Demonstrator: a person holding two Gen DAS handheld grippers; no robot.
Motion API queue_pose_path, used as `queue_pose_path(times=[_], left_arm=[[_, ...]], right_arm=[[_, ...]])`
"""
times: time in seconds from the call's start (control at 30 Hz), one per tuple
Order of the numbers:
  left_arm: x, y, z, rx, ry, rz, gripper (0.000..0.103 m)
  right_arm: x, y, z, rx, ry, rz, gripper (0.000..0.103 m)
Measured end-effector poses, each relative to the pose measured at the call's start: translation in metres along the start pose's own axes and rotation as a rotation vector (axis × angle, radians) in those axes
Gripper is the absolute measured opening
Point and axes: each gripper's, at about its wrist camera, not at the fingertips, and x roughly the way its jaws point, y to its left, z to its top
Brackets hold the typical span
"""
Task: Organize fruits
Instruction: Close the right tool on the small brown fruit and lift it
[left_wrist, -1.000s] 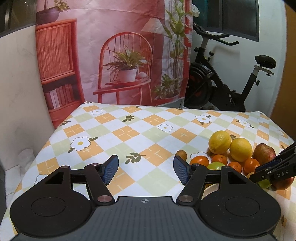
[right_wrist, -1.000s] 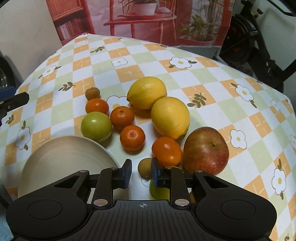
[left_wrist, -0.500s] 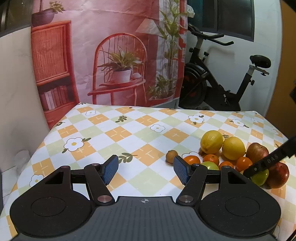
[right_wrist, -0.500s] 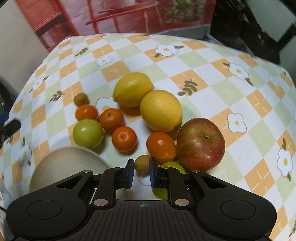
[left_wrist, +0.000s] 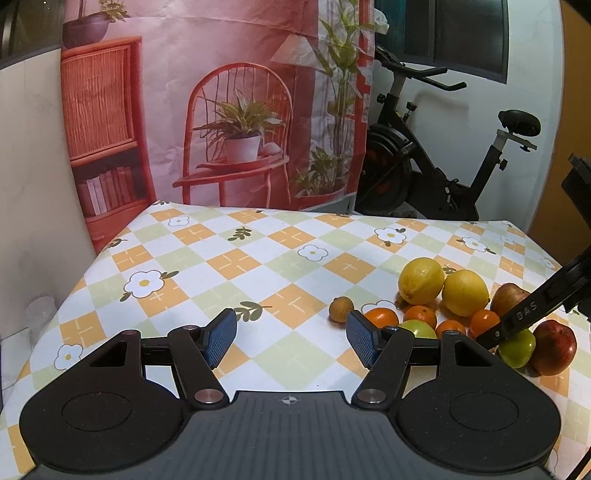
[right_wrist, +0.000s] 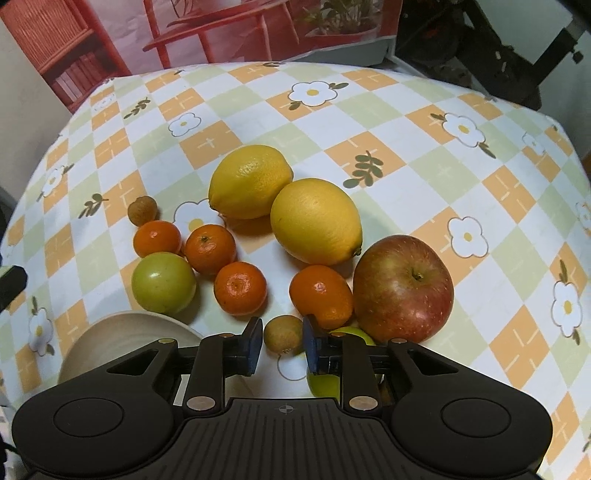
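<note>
The right tongs (right_wrist: 282, 345), jaws opening, bracket the small brown fruit (right_wrist: 283, 335) just short of their pads, while the left tongs (left_wrist: 290, 338) gape empty, well apart

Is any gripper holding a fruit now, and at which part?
Nothing is held. The right gripper is opening with a small brown fruit between its fingers, not pressed. The left gripper is open, empty.

— What stands behind the table?
— A printed backdrop (left_wrist: 221, 110) showing a red chair and potted plants, a black exercise bike (left_wrist: 443, 166) beside it, and a dark window (left_wrist: 454, 33) above.
</note>
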Motion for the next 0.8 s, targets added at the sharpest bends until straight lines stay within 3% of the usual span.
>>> queue_pose_path(times=[0.23,0.4,0.8], left_arm=[[-0.001,-0.001,-0.001,0.004,-0.005,-0.009,0.069],[-0.001,0.000,0.000,-0.002,-0.008,-0.010,0.069],[0.002,0.000,0.000,-0.004,0.000,-0.018,0.069]], right_arm=[[0.005,0.015,0.000,-0.041,-0.013,-0.095,0.025],[0.007,0.028,-0.005,-0.136,-0.022,-0.143,0.023],[0.002,0.007,-0.010,-0.014,-0.052,0.008,0.023]])
